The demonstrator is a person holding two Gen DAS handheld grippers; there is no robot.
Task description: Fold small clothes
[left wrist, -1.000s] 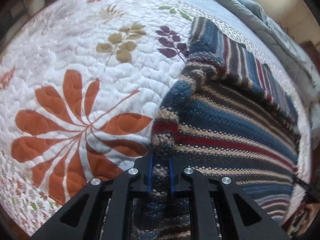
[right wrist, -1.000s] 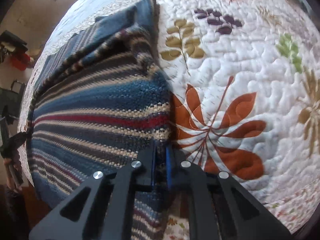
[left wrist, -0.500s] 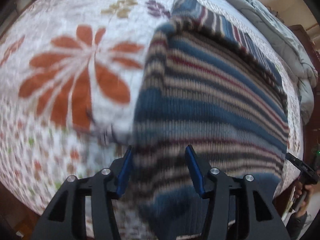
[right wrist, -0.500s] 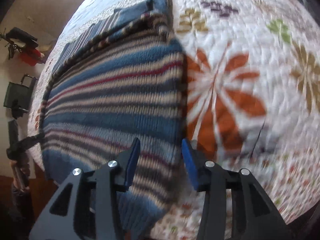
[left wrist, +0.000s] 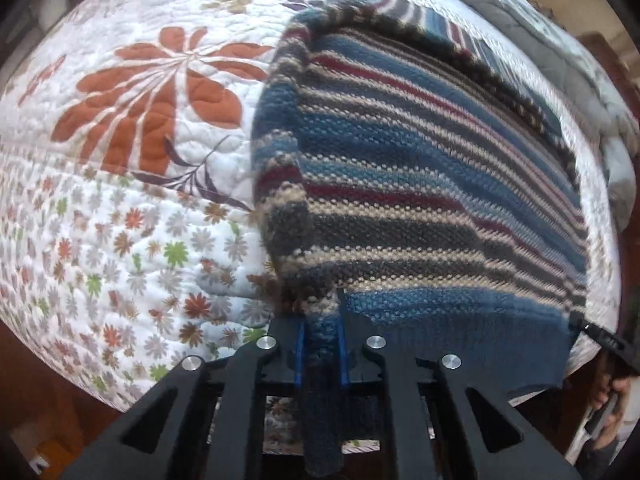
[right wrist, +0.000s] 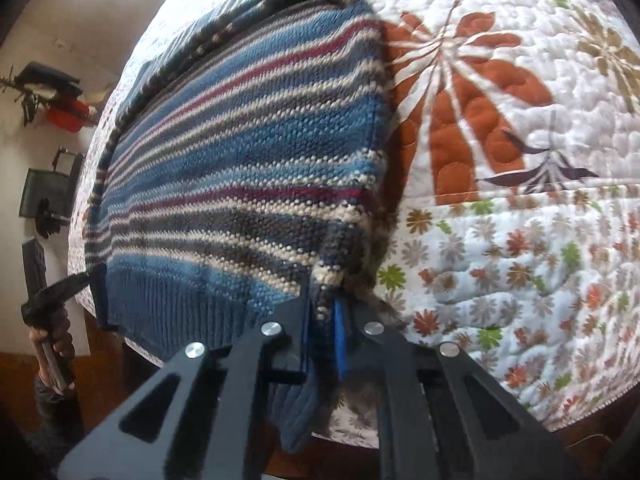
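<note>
A striped knit sweater (left wrist: pixel 420 184) in blue, tan, grey and red lies folded on a floral quilt (left wrist: pixel 120 240). Its dark blue ribbed hem is nearest me. My left gripper (left wrist: pixel 320 320) is closing tight on the hem's left corner, and knit bunches between the blue pads. In the right wrist view the sweater (right wrist: pixel 248 152) spreads to the left over the quilt (right wrist: pixel 520 240). My right gripper (right wrist: pixel 322 312) is clamped the same way on the hem's right corner. Each view also shows the other gripper at the far hem corner, held by a hand (right wrist: pixel 52 344).
A grey duvet (left wrist: pixel 560 40) is bunched along the far side of the bed. The quilt's near edge drops off just under both grippers, with brown floor (right wrist: pixel 100 376) below. Dark items and a red object (right wrist: pixel 68 116) hang on the pale wall at left.
Both grippers let go of the folded-over edge, pulled back toward the bed's near side, opened over the sweater, and are now shut on its hem corners.
</note>
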